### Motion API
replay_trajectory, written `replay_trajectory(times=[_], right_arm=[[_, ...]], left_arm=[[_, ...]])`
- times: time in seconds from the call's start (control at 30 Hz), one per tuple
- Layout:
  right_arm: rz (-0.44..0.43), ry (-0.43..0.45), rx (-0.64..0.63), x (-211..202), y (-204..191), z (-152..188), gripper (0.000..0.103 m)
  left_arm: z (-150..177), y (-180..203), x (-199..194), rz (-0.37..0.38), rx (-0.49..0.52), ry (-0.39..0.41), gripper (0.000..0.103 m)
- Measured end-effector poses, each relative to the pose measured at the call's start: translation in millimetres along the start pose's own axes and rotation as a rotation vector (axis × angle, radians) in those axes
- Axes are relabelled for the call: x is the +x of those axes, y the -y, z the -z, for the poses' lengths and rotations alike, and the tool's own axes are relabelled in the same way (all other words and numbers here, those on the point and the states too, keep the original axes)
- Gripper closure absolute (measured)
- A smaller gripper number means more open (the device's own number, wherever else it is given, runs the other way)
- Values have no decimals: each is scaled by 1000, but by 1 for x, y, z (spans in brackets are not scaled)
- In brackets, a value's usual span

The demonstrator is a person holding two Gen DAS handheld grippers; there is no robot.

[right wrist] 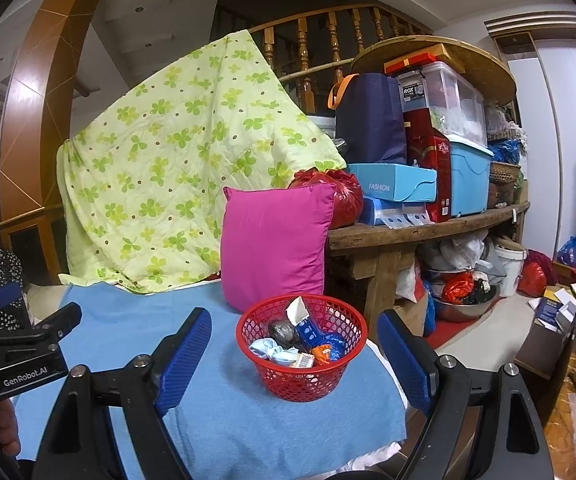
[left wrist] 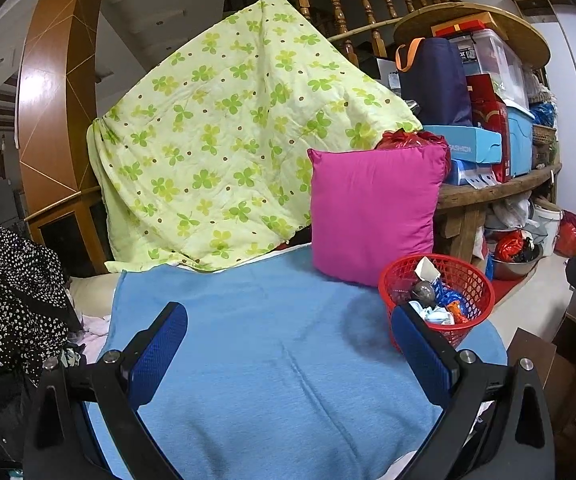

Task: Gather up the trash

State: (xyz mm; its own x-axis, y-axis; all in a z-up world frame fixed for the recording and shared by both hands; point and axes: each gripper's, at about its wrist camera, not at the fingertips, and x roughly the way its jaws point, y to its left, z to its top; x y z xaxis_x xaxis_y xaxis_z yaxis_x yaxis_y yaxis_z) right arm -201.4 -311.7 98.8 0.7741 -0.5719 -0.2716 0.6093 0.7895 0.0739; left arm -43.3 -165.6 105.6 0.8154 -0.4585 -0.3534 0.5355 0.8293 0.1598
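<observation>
1. While both tools hover over the blue towel [right wrist: 215,412], I see the red basket [right wrist: 303,376] of trash straight ahead of my right hand-held gripper [right wrist: 294,364], framed by its wide-open, empty jaws.
2. My left hand-held gripper [left wrist: 288,354] is open and empty too; the basket sits off to its right, so the right hand is nearer.
3. Round, it has no long axis.
4. A pink pillow [right wrist: 273,244] stands just behind it; nothing blocks a forward reach, I judge.
</observation>
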Motion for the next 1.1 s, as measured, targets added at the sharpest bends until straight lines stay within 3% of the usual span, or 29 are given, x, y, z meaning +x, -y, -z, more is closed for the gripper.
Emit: replay_trajectory(times=[1.1], right_arm=[[-26, -22, 24, 1, -4, -1, 16]], left_arm=[[-1, -2, 0, 6, 11, -9, 1]])
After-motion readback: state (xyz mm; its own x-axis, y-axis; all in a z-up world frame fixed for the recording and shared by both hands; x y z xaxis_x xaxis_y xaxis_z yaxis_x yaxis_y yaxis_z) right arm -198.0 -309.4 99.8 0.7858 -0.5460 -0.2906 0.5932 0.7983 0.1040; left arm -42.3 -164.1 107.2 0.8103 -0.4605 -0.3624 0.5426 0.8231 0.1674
